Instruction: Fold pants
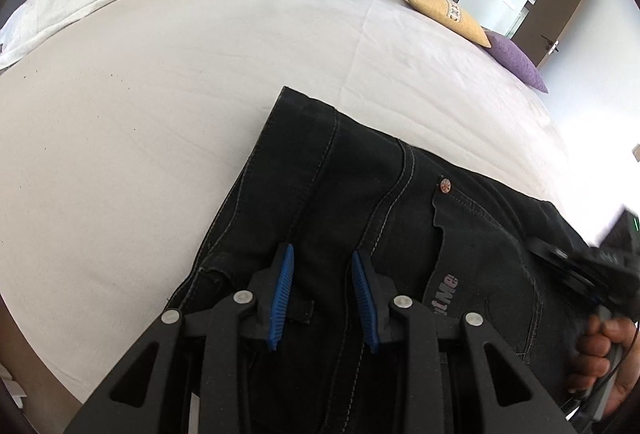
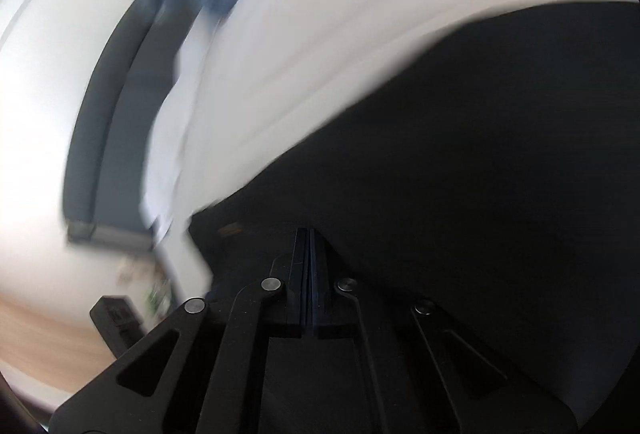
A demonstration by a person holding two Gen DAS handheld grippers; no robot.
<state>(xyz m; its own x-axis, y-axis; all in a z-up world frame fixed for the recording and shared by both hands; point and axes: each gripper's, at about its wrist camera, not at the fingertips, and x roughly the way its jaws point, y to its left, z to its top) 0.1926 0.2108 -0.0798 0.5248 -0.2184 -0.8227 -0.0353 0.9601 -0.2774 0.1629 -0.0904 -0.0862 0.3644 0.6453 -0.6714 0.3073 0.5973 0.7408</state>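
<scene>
White bed sheet [image 1: 180, 106] carries black pants [image 1: 380, 194]; left gripper [image 1: 322, 254] hovers over them, fingers apart, while right gripper [image 2: 310, 234] has fingers pressed together, holding nothing visible.

Bright daylight; right view motion-blurred

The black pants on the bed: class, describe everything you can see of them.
The black pants are dark denim with pale stitching, a copper rivet at a pocket and printed lettering. They lie flat on the white sheet, already doubled over. The left gripper stands open over them; whether it touches is unclear.
</scene>
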